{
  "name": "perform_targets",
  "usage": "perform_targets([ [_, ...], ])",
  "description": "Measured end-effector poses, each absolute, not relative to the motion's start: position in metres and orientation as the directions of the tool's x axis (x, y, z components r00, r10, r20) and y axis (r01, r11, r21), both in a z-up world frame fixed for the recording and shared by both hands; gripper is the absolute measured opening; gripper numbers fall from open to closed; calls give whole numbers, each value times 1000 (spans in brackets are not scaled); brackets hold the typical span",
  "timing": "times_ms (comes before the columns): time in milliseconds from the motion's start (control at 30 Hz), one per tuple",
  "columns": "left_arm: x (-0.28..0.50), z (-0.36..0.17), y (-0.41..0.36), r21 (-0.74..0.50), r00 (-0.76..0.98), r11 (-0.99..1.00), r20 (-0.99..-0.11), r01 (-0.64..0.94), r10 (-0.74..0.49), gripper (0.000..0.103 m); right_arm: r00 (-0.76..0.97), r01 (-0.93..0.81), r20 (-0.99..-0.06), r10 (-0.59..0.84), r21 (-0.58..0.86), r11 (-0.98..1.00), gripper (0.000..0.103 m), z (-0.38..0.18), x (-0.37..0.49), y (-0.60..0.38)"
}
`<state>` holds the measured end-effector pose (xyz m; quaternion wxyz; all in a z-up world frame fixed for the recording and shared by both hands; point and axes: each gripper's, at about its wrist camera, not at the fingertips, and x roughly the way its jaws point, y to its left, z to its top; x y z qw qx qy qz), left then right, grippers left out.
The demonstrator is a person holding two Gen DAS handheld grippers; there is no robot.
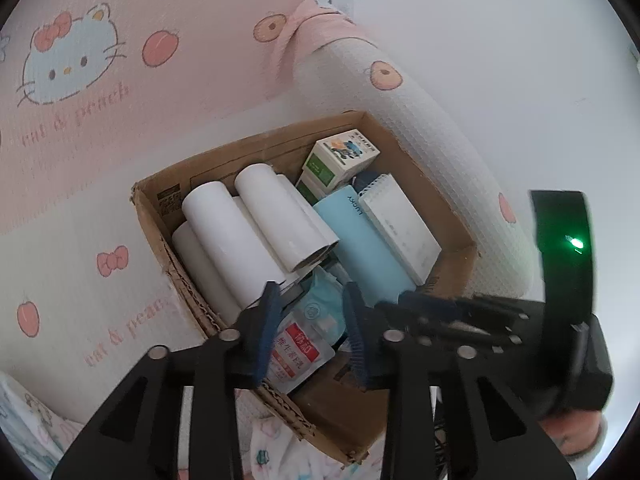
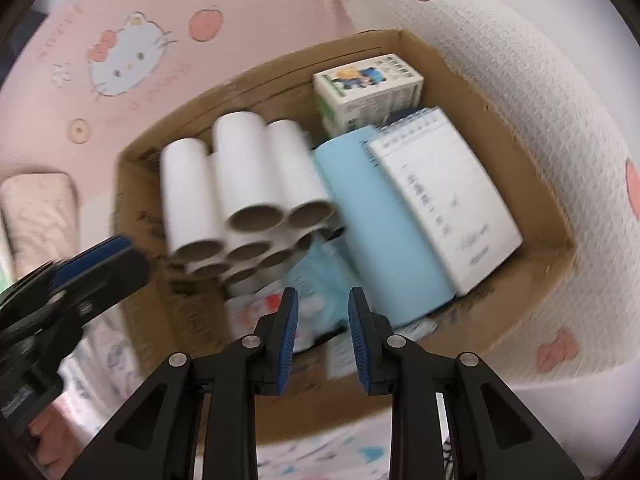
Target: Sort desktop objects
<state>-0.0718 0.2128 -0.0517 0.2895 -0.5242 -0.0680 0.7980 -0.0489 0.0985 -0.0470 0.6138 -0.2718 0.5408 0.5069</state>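
Observation:
A cardboard box [image 1: 160, 216] [image 2: 540, 184] holds several white paper tubes [image 1: 248, 236] [image 2: 240, 184], a light blue roll [image 1: 360, 240] [image 2: 376, 224], a white spiral notepad [image 1: 400, 220] [image 2: 448, 196], a small green and white carton [image 1: 340, 156] [image 2: 368, 92] and plastic pouches [image 1: 296, 352] [image 2: 316, 280]. My left gripper [image 1: 312, 300] is open and empty above the pouches at the box's near side; it also shows in the right wrist view [image 2: 108, 256]. My right gripper [image 2: 322, 300] is open and empty over the pouches; its body shows in the left wrist view [image 1: 460, 312].
The box sits on a pink and white Hello Kitty mat [image 1: 80, 100] [image 2: 120, 40]. A rolled part of the mat [image 1: 420, 120] [image 2: 520, 80] lies right of the box. A folded pink cloth [image 2: 40, 220] lies left. Printed fabric [image 1: 280, 452] [image 2: 320, 452] lies in front.

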Motion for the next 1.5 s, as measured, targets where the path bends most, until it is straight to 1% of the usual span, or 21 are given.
perform_targets([
  [100,-67,-46,213,-387,-305,-830,-798,-402,520,49,-81,-926,-934,347,199,320,22,-34,-56,89],
  [200,-60,-38,211,-372,-327,-833,-793,-408,514,53,-62,-935,-924,378,186,302,24,-17,-40,80],
  [267,-56,-32,208,-362,-339,-835,-790,-414,510,56,-58,-938,-919,390,184,293,31,-9,-36,77],
  [333,-51,-24,206,-337,-363,-842,-788,-421,497,57,-36,-940,-916,400,167,296,47,-7,-39,76],
  [400,-42,-14,203,-309,-398,-844,-775,-440,491,57,-20,-943,-913,407,153,297,58,-2,-43,71],
  [433,-39,-10,201,-302,-408,-842,-769,-448,493,59,-17,-945,-912,409,149,292,59,1,-44,69],
  [533,-28,-1,197,-278,-426,-837,-759,-472,492,62,1,-954,-912,410,122,272,61,10,-52,64],
  [633,-19,2,191,-248,-436,-845,-767,-474,470,62,16,-962,-912,411,97,254,64,16,-59,60],
  [733,-13,2,184,-246,-424,-844,-776,-478,466,62,26,-970,-916,401,74,233,64,17,-69,58],
  [867,-9,1,173,-242,-403,-856,-801,-458,442,62,-2,-978,-916,400,86,192,65,22,-82,53],
  [967,-7,0,167,-175,-389,-892,-853,-418,349,62,5,-983,-918,397,68,171,65,27,-91,48],
  [1000,-7,0,164,-135,-378,-907,-877,-399,296,62,18,-985,-917,397,52,166,65,30,-95,47],
  [1067,-6,0,161,-111,-360,-914,-895,-390,263,62,37,-987,-915,402,28,156,65,35,-100,43],
  [1167,-4,5,153,-117,-347,-917,-901,-382,259,62,41,-988,-909,414,24,152,65,43,-106,39],
  [1367,2,20,145,-80,-369,-917,-899,-391,236,62,86,-987,-889,450,-14,161,66,66,-119,32],
  [1500,3,28,142,-97,-360,-913,-898,-396,251,62,106,-989,-870,482,-39,146,67,82,-126,27],
])
